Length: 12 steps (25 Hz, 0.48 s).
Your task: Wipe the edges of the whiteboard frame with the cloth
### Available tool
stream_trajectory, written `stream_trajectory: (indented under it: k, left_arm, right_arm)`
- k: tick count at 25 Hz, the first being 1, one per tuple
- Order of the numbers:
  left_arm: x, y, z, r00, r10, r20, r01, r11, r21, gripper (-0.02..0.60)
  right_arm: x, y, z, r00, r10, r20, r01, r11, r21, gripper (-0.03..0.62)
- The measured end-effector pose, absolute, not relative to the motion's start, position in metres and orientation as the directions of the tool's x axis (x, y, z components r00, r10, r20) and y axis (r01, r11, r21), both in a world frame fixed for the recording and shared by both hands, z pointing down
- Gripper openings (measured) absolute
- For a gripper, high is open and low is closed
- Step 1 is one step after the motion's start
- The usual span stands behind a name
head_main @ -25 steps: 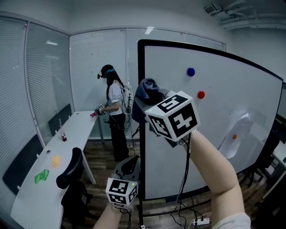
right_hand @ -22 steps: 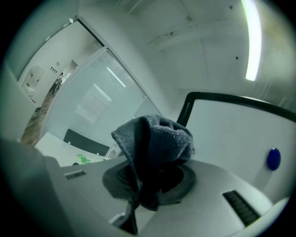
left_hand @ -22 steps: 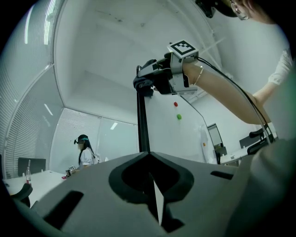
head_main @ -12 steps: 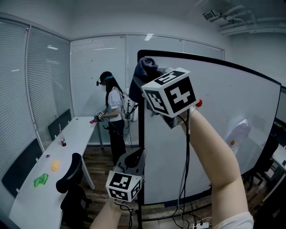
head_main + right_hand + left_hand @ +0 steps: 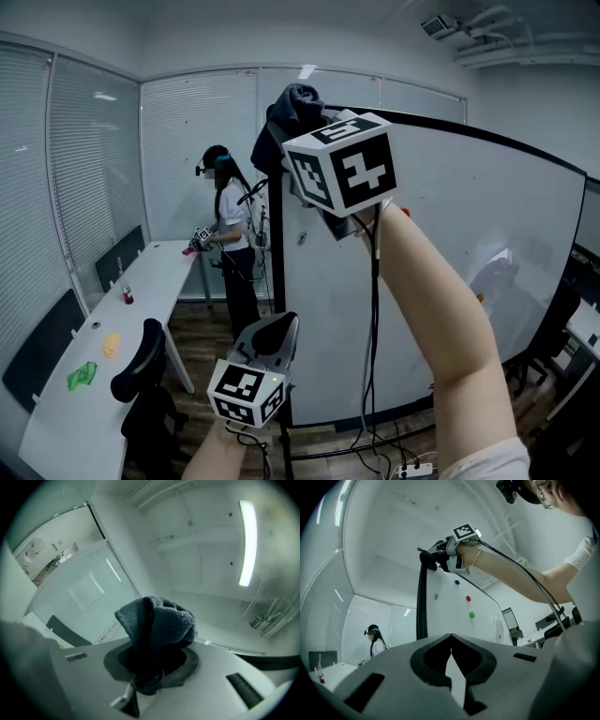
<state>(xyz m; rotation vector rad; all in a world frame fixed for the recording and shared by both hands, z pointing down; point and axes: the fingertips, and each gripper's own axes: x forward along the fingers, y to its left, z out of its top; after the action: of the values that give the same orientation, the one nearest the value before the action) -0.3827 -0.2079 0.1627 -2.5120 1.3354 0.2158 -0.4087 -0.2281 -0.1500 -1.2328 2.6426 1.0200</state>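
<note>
A tall whiteboard [image 5: 450, 262] with a black frame [image 5: 277, 309] stands in front of me. My right gripper [image 5: 298, 117] is raised to the frame's top left corner, shut on a dark blue-grey cloth [image 5: 291, 105] that bunches out of its jaws and rests at that corner. The right gripper view shows the cloth [image 5: 157, 634] filling the jaws, ceiling behind. My left gripper [image 5: 272, 336] hangs low beside the frame's left post, jaws shut with nothing between them. In the left gripper view the post [image 5: 422, 606] rises to the right gripper [image 5: 440, 558] at the corner.
A person [image 5: 225, 244] stands at the far end of a long white table [image 5: 89, 375] on the left. A black chair [image 5: 141, 375] sits by the table. Coloured magnets [image 5: 468, 598] dot the board. Cables [image 5: 394, 459] lie on the floor under the board.
My right gripper has climbed up the left frame post with the cloth, from mid-height at the board's edge to the top left corner. The left gripper stayed low.
</note>
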Motion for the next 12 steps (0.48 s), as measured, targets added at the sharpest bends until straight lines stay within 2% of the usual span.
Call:
stream_trajectory:
  k: [8,12]
  left_arm:
    - [-0.337,-0.219,0.163,0.531,-0.808,-0.255,-0.847,-0.508,-0.154,0.018]
    - [-0.307,-0.216,0.159,0.525,-0.812,-0.256,-0.851,-0.488,-0.195,0.018]
  right_arm:
    - [-0.375,-0.232,-0.169,-0.704,-0.623,-0.342,-0.694,0.501,0.517,0.077]
    - [-0.346,-0.234,-0.176,-0.704,-0.618,-0.351,-0.696,0.499,0.516,0.077]
